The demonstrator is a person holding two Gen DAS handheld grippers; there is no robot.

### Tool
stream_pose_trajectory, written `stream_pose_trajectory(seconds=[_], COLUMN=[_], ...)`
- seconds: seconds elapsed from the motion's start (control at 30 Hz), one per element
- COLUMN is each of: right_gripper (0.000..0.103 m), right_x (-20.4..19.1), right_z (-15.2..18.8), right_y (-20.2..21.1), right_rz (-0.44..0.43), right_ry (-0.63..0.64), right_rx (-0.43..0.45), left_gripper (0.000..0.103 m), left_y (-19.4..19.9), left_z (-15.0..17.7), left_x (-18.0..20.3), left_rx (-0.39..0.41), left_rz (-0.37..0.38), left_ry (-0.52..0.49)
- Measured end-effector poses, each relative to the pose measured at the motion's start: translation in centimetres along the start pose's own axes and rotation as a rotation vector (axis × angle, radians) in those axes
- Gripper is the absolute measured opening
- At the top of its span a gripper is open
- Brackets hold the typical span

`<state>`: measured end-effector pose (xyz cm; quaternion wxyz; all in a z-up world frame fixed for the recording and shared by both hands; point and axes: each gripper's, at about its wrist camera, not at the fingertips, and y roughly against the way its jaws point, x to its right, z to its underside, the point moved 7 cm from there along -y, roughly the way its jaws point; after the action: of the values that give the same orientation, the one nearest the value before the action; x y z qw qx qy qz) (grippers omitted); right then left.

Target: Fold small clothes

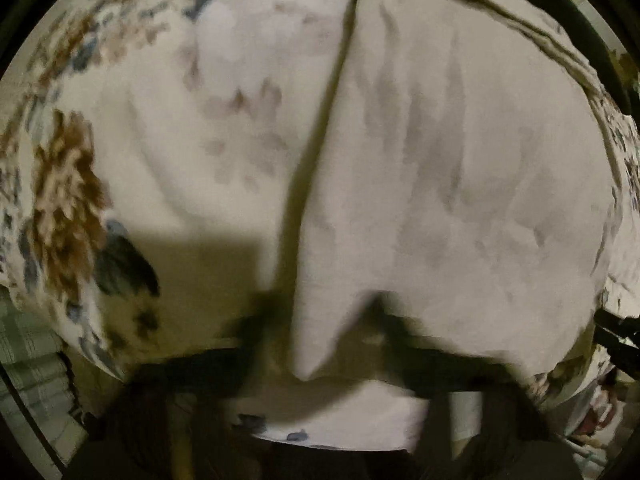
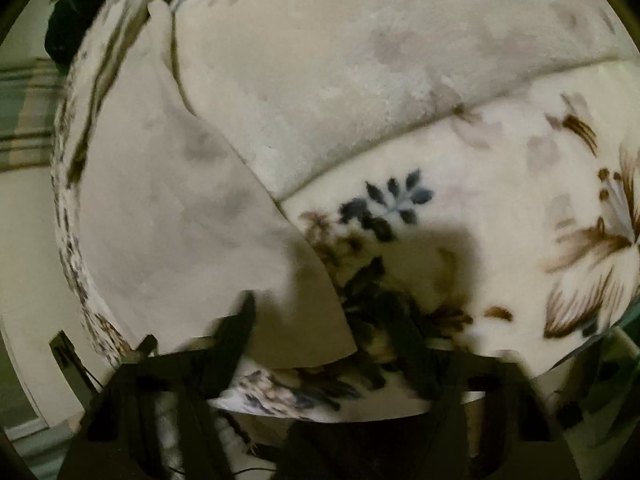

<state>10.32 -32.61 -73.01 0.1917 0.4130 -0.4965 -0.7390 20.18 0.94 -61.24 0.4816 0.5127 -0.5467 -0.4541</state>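
A cream floral fleece garment (image 1: 460, 168) fills both views, its pale inner side folded over. In the left wrist view a folded flap ends in a pointed corner (image 1: 308, 344) that lies between the dark, blurred fingers of my left gripper (image 1: 320, 320), which stand apart. In the right wrist view the garment (image 2: 320, 80) lies in layers, with a flap corner (image 2: 304, 320) between the fingers of my right gripper (image 2: 324, 320), which also stand apart. I cannot tell whether either corner touches a finger.
The printed side with brown and blue flowers (image 2: 580, 240) lies to the right. A green checked cloth (image 1: 28, 360) shows at the left edge. A dark object (image 2: 76, 4) sits at the top left. A pale floor (image 2: 28, 248) is at the left.
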Motion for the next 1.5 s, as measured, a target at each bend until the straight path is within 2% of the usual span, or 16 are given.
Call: stream_pose_trajectory(seconds=[0.03,0.07,0.13,0.43,0.57,0.73,0.9,1.1,1.3,1.5], right_gripper=[0.014,0.014,0.007,0.005,0.005,0.004,0.004,0.004,0.004,0.004], right_x=[0.1,-0.1,-0.3,-0.7,-2.0,-5.7,-10.0,-15.4,-19.6,-22.0], right_z=[0.2,0.6,1.2,1.9,1.0,-1.6,-6.8,-15.8,-26.7,-34.9], right_y=[0.1,0.0,0.2,6.1,9.6,14.1,17.6,18.5,15.6,11.1], right_rz=[-0.016,-0.034,-0.047,-0.202,-0.261,-0.339,-0.366,-0.324,-0.239,-0.156], right_ry=[-0.006,-0.009,0.005,-0.051,-0.046,-0.032,0.004,0.011,0.003,-0.012], right_rx=[-0.011,-0.014,-0.008,0.064,0.1,0.164,0.258,0.341,0.364,0.349], left_gripper=[0.005,0.005,0.004,0.004,0.004,0.004,0.004,0.004,0.004,0.005], left_y=[0.4,0.9,1.8,8.2,11.2,14.5,16.2,14.4,10.6,4.3], left_z=[0.1,0.2,0.4,0.1,-1.3,-5.6,-13.0,-23.7,-33.2,-39.4], left_x=[0.2,0.4,0.4,-0.5,-1.5,-0.3,0.6,2.7,4.4,4.8], left_rx=[0.005,0.021,0.051,0.144,0.177,0.241,0.308,0.341,0.309,0.223], left_rz=[0.021,0.033,0.039,0.103,0.157,0.223,0.278,0.29,0.264,0.231], left_ry=[0.002,0.013,0.023,0.094,0.131,0.169,0.183,0.156,0.116,0.096])
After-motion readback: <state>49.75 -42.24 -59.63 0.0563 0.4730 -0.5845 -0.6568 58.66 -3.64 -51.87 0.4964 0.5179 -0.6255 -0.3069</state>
